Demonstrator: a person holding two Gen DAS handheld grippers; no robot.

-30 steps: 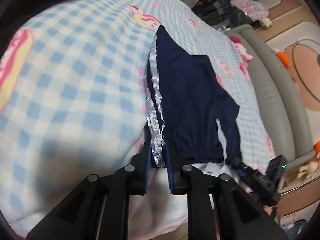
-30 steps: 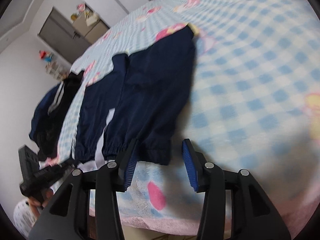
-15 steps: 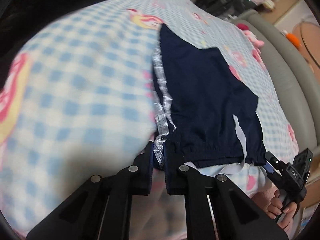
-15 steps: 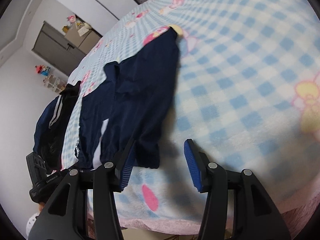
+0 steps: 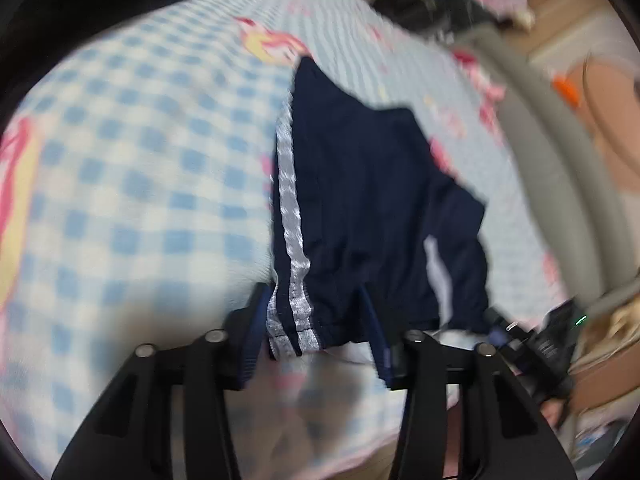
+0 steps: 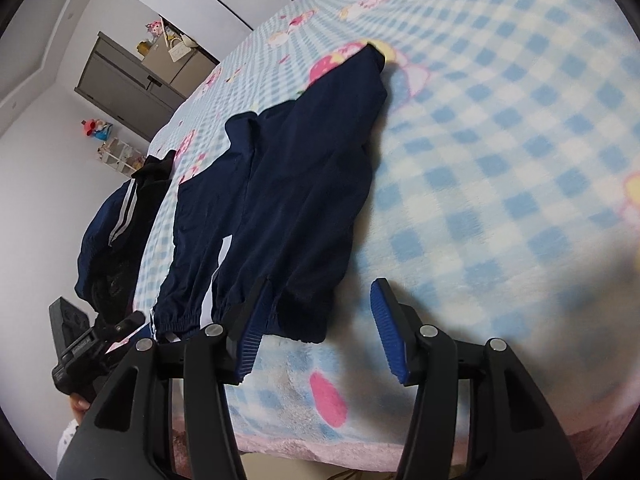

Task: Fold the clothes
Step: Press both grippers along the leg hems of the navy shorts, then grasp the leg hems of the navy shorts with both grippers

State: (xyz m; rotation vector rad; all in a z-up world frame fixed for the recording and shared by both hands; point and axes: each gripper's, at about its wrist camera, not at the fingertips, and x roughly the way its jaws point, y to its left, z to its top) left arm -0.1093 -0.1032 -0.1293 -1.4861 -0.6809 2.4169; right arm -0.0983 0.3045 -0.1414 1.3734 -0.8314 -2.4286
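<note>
Navy track trousers (image 5: 360,184) with a silver side stripe lie spread on the blue-and-white check blanket (image 5: 140,184). My left gripper (image 5: 318,332) sits at the striped cuff (image 5: 292,320). Its jaws are opening, and the cuff lies loose between them with no pad pressing on it. In the right wrist view the trousers (image 6: 288,184) run away from me. My right gripper (image 6: 316,328) is at the other leg's cuff (image 6: 304,316). Its jaws are opening too, and the cuff rests near the left pad (image 6: 252,328), with bare blanket before the right pad.
A pile of dark clothes (image 6: 116,232) with white stripes lies at the blanket's (image 6: 500,160) far left side. A grey padded frame (image 5: 560,168) borders the blanket's right side. Grey cabinets (image 6: 132,88) stand by the far wall. The blanket's pink front edge (image 6: 320,446) lies just below my right gripper's fingers.
My left gripper, shut on the striped cuff half a second ago, now has its jaws apart with the cuff lying between them. The right jaws have widened slightly.
</note>
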